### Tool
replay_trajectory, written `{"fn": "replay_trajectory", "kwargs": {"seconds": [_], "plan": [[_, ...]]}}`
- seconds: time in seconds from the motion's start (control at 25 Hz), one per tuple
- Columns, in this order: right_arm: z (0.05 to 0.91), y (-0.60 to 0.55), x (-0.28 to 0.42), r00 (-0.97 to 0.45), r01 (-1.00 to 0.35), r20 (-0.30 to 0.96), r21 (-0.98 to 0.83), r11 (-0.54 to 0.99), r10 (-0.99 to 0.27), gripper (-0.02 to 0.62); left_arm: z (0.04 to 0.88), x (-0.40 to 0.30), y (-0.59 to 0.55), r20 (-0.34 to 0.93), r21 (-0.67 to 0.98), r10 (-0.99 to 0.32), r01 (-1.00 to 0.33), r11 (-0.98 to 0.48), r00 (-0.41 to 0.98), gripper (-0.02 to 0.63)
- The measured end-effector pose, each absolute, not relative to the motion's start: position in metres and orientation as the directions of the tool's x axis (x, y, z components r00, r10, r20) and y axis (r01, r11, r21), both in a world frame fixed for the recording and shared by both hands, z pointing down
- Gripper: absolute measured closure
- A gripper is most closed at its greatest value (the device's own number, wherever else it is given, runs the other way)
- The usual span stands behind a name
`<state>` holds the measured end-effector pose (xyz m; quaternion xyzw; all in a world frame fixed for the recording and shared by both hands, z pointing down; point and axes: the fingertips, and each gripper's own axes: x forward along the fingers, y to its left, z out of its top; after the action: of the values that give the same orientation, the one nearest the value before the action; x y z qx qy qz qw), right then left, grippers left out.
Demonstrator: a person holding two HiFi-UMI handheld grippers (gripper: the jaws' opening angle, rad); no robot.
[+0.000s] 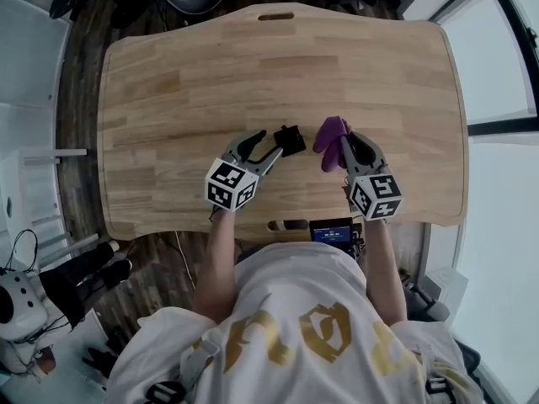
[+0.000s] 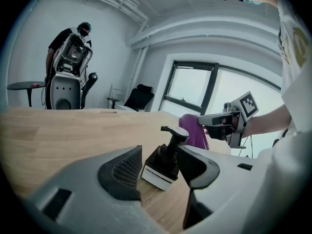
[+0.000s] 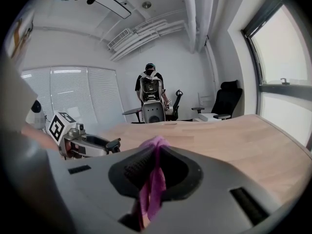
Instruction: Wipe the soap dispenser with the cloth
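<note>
My left gripper (image 1: 271,151) gapes, pads pressing nothing, the soap dispenser (image 1: 289,140) just ahead, midway along the table's (image 1: 168,74) near edge. My right gripper (image 1: 344,146) pinches the cloth (image 1: 330,135). An off-centre squeeze or a hard wipe could topple the dispenser.

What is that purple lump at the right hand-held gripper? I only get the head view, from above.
Observer: A cloth. The right gripper view shows the right hand-held gripper shut on the purple cloth, which hangs down between its jaws.
Visitor: And the small black thing by the other one?
Observer: That is the soap dispenser. The left gripper view shows a white label low on its black body.
Visitor: Is it being held?
Observer: No. The left hand-held gripper has its jaws apart. The dispenser stands on the table at the gap between them and is not clamped.
</note>
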<state>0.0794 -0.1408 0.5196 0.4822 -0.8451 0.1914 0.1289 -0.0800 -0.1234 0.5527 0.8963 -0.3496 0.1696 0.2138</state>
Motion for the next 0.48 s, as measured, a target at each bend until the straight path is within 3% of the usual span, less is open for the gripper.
{"fn": "replay_trajectory", "kwargs": {"seconds": [0.2,0.48], "plan": [[0.530,-0.140,0.081,-0.504,-0.863,0.425,-0.209,0.461,-0.752,0.559,0.569,-0.073,-0.116,0.483,0.276,-0.502,-0.669,-0.690,0.717,0.376],[0.539,-0.140,0.073,-0.532,-0.845,0.441,-0.222,0.486,-0.723,0.560,0.570,-0.065,-0.118,0.413,0.236,-0.524,-0.643,-0.729,0.745,0.296]]}}
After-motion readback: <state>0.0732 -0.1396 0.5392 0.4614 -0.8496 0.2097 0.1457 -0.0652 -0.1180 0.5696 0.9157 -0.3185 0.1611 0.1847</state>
